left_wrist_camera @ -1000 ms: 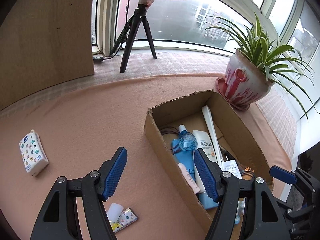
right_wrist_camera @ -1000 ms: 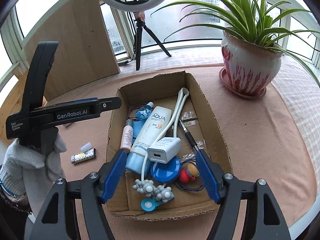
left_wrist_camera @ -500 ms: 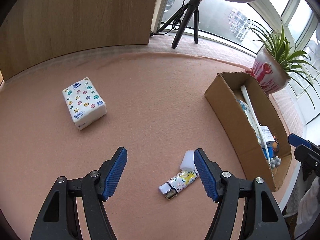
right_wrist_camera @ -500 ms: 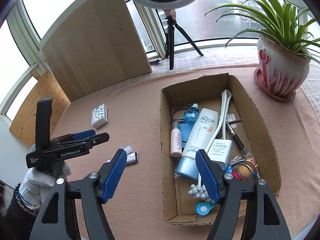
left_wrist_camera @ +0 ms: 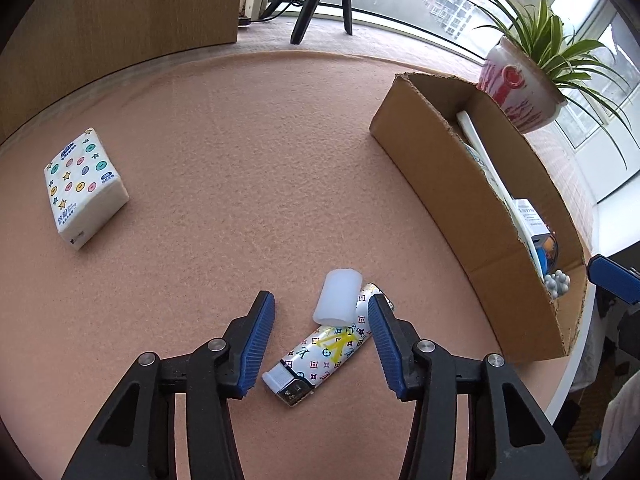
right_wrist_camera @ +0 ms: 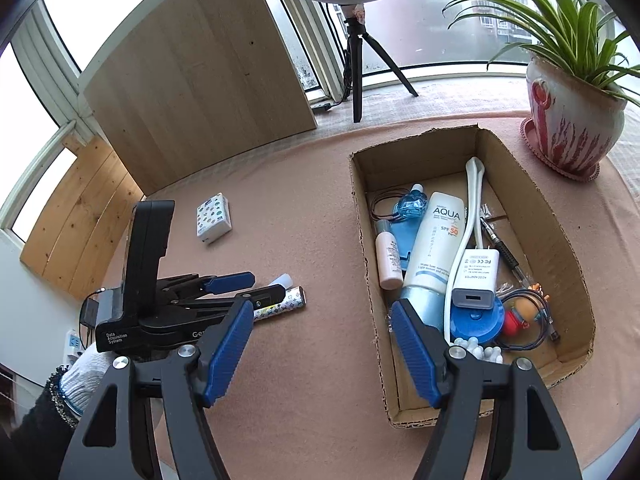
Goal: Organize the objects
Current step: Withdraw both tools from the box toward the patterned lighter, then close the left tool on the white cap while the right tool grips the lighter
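A patterned lighter [left_wrist_camera: 326,354] lies on the pink felt table with a small translucent white cap [left_wrist_camera: 338,302] resting against it. My left gripper [left_wrist_camera: 322,320] is open and low, its jaws on either side of the cap and lighter; it also shows in the right wrist view [right_wrist_camera: 256,286]. The lighter [right_wrist_camera: 282,302] and cap [right_wrist_camera: 282,280] peek out beyond it there. My right gripper [right_wrist_camera: 322,332] is open and empty, above the left wall of the cardboard box [right_wrist_camera: 360,216], which holds a sunscreen tube [right_wrist_camera: 434,240], a charger [right_wrist_camera: 476,276] and several small items.
A tissue pack [left_wrist_camera: 82,186] lies at the far left of the table and shows in the right wrist view [right_wrist_camera: 213,217]. A potted plant [right_wrist_camera: 572,120] stands behind the box. A tripod [right_wrist_camera: 356,60] and a wooden board [right_wrist_camera: 200,92] stand at the back.
My left gripper has swung away from the box, dropped low over the lighter and cap, and its jaws have narrowed around them. My right gripper has pulled back and risen.
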{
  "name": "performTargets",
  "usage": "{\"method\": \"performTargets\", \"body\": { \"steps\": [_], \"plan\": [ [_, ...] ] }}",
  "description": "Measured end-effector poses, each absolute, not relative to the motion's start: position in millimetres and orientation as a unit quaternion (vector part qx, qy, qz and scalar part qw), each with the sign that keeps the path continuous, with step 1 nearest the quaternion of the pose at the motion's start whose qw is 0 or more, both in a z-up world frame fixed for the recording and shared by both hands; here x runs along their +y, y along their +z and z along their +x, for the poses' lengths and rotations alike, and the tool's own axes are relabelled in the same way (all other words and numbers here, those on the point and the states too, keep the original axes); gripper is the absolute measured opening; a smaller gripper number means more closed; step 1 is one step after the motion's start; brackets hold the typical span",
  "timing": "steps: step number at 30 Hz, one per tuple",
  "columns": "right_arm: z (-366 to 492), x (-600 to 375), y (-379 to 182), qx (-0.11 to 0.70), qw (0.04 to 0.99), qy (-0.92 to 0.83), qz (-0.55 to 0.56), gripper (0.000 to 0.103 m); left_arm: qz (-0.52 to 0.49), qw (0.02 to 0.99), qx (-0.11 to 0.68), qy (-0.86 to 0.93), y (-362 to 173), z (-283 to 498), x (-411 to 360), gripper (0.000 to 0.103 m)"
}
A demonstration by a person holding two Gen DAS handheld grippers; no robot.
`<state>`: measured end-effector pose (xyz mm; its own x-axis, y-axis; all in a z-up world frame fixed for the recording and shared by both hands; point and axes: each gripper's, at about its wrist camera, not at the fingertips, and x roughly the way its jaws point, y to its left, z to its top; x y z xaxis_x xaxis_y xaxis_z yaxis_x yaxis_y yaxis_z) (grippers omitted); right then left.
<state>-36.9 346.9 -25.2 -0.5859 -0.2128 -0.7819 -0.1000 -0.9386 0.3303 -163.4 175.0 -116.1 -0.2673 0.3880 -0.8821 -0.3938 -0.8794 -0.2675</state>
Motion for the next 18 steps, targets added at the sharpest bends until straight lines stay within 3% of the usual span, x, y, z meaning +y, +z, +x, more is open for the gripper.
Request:
{"method": "performTargets", "body": {
  "steps": [5, 9, 18],
  "plan": [
    [-34, 341, -29, -0.173, 0.029, -0.87, 0.461, 0.068, -0.552, 0.25, -0.007, 0.796, -119, -165, 175, 0.034],
    [-33, 333, -30, -0.17, 0.031, -0.869, 0.464, 0.068, -0.547, 0.25, -0.002, 0.799, -117, -165, 175, 0.015],
    [-40, 314, -38, -0.176, 0.047, -0.857, 0.482, 0.068, -0.537, 0.234, -0.004, 0.811, -108, -166, 150, 0.008]
  ]
}}
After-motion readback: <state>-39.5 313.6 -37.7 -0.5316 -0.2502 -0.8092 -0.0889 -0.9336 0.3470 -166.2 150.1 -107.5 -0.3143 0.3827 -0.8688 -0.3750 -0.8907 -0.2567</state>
